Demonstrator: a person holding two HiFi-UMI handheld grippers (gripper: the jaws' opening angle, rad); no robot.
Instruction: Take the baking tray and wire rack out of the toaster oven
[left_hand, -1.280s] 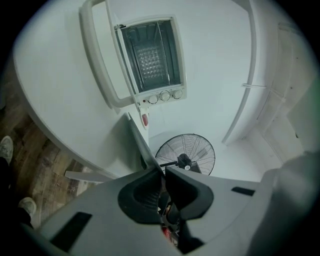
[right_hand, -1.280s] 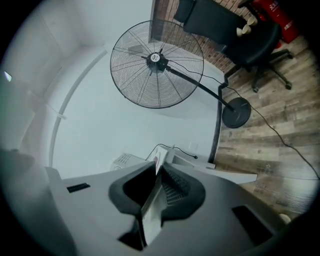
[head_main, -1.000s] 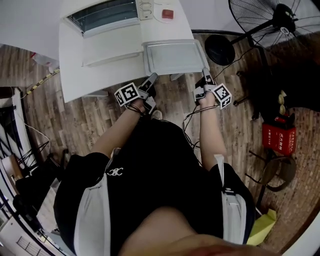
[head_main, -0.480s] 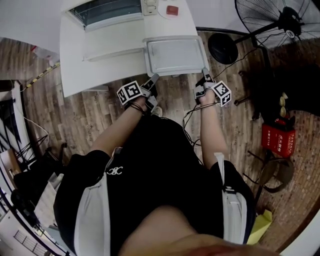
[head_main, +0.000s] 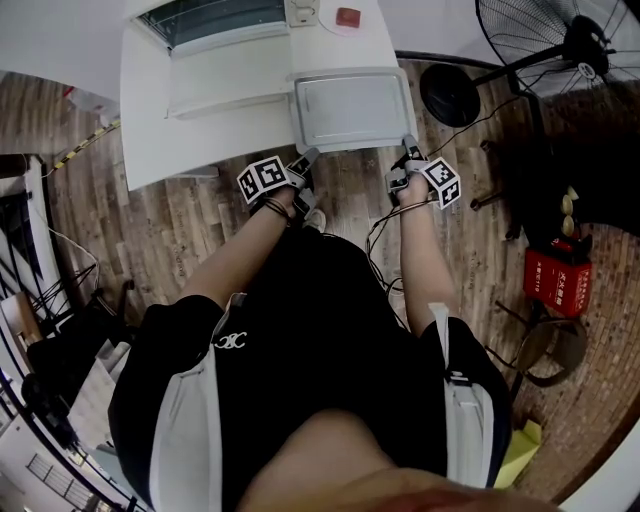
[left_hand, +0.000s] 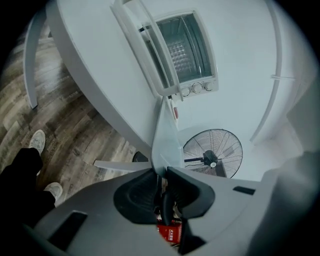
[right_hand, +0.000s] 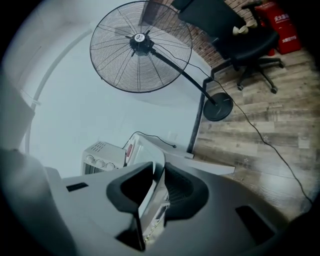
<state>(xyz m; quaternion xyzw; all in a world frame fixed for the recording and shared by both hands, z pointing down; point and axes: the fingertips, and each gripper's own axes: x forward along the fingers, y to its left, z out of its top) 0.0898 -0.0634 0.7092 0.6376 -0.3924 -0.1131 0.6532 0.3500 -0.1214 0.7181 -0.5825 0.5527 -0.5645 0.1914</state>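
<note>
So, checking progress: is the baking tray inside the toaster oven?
No, the baking tray lies on the table, outside the toaster oven.

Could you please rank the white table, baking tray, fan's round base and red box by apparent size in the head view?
Largest: white table.
Then: baking tray.
Last: fan's round base and red box, which look about alike, so unranked.
</note>
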